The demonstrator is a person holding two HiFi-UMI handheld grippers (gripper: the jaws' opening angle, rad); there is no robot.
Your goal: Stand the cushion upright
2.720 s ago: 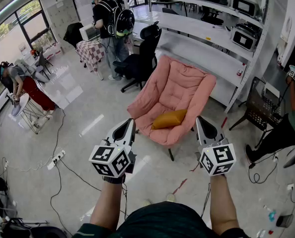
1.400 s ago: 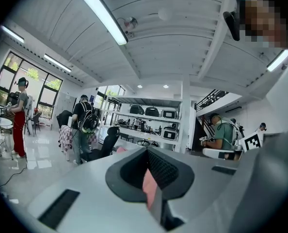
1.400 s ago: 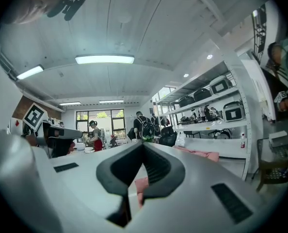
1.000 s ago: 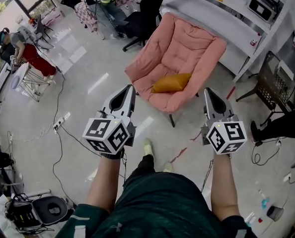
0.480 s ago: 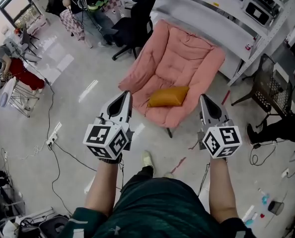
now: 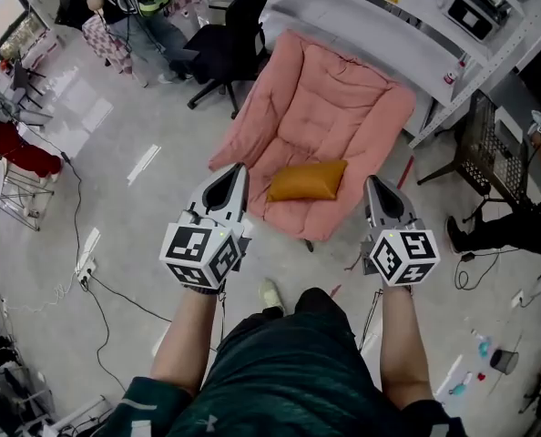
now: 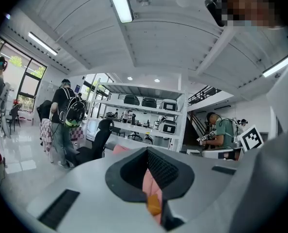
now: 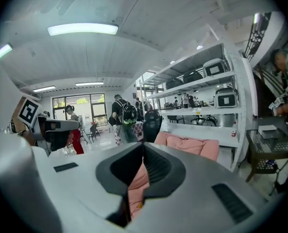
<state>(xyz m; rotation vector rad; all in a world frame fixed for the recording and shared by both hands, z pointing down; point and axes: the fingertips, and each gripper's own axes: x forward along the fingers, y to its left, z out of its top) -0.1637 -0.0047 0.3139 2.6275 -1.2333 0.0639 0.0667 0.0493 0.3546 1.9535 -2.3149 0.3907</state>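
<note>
Cradled in the pink chair, lying flat near the seat's front edge: the orange cushion. Held short of it and apart from it, left gripper and right gripper, each pressed together on nothing. By way of labels, black-and-white square markers on both cubes.

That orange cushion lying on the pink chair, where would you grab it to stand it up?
Probably by its two short ends, one from each side. The orange cushion lies flat, its long side across the seat of the pink chair, with both ends free to pinch.
</note>
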